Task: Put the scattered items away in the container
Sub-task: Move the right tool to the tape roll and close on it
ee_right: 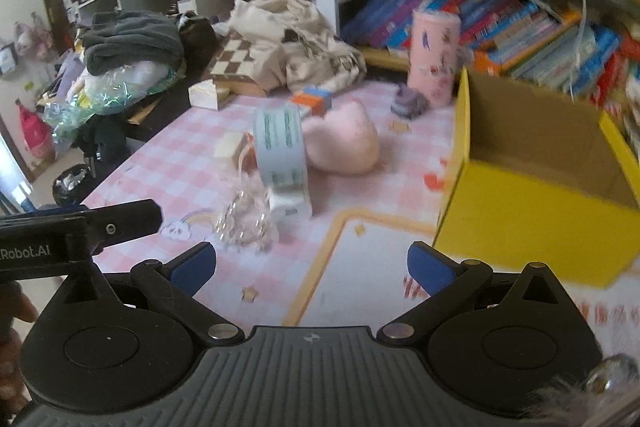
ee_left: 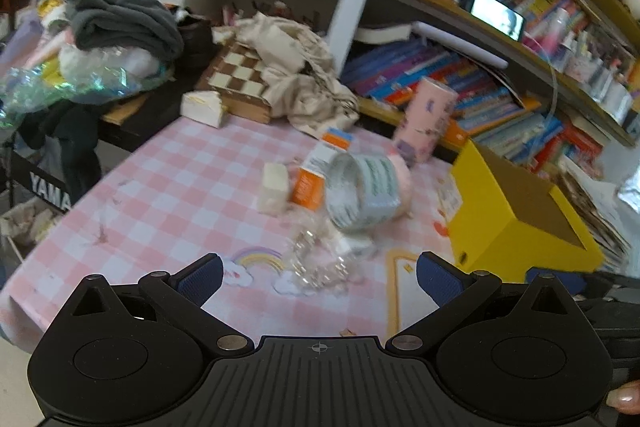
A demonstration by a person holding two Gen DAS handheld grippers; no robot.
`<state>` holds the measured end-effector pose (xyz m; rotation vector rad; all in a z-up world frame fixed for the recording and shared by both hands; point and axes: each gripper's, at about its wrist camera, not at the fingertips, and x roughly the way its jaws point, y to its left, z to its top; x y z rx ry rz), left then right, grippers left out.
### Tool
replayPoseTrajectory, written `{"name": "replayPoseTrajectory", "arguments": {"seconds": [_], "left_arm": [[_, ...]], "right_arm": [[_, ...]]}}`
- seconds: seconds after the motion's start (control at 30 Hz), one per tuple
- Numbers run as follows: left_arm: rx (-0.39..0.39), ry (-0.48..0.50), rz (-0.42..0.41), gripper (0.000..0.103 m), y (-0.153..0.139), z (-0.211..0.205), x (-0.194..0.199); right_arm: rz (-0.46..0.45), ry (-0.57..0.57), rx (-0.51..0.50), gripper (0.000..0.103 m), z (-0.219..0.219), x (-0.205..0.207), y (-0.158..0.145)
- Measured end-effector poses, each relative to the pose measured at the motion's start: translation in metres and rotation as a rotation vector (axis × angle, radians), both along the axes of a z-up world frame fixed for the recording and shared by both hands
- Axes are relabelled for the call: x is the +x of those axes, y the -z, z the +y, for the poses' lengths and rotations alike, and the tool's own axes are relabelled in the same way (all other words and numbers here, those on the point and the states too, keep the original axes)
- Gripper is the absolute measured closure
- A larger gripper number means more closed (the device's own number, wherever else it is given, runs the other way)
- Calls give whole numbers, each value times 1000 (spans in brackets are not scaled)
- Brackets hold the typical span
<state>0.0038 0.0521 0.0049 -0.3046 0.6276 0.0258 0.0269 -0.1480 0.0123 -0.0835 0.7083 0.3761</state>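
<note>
A yellow cardboard box [ee_left: 516, 223] [ee_right: 532, 203] stands open on the right of the pink checked table. Scattered left of it are a tape roll [ee_left: 362, 191] [ee_right: 280, 147], a pink plush [ee_right: 344, 139], an orange and white carton [ee_left: 314, 173] [ee_right: 312, 99], a cream block [ee_left: 274, 187] [ee_right: 228, 145], a clear crinkled bag [ee_left: 320, 263] [ee_right: 244, 219] and a small white box [ee_right: 290, 205]. My left gripper [ee_left: 320, 277] is open and empty, just short of the clear bag. My right gripper [ee_right: 312, 267] is open and empty over the table's front.
A pink cylinder [ee_left: 426, 119] [ee_right: 434, 55] and a small grey-purple toy [ee_right: 408, 103] stand at the back by the bookshelf. A chessboard [ee_left: 236, 75], a beige cloth [ee_left: 304, 75] and a white box [ee_left: 204, 109] lie at the far left. The left gripper's body [ee_right: 76, 231] shows at left.
</note>
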Motion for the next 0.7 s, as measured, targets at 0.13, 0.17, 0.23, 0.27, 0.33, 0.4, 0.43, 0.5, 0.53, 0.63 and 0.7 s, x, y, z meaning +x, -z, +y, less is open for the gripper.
{"name": "replayPoseTrajectory", "arguments": {"seconds": [0.13,0.17,0.23,0.27,0.33,0.4,0.43,0.5,0.53,0.63,0.7], "left_arm": [[-2,-31,26,0,4,3,10],[-5,-40,36,0,6,5,13],[-10,-58,58,0,9,7,18],[-12,-69,67,0,11,9,21],[-17,-92,83,0,14,12,26],[-21,-119,104,0,18,15,32],[-23,-133,115,0,21,17,34],[-40,-154,145,0,26,21,40],[-52,-161,160,0,29,23,43],[-78,-183,199,1,37,27,51],[-70,-197,230,1,43,29,56]], "right_arm": [[-6,-38,-30,0,7,16,2],[4,-43,-32,0,8,20,3],[19,-53,-42,0,10,29,6],[26,-58,-47,0,10,33,8],[36,-70,-52,0,12,41,10],[43,-85,-57,0,15,50,13],[45,-91,-60,0,16,54,14],[49,-105,-68,0,18,61,17],[51,-114,-72,1,19,65,19],[49,-129,-81,2,22,74,22],[48,-121,-52,2,20,83,23]]}}
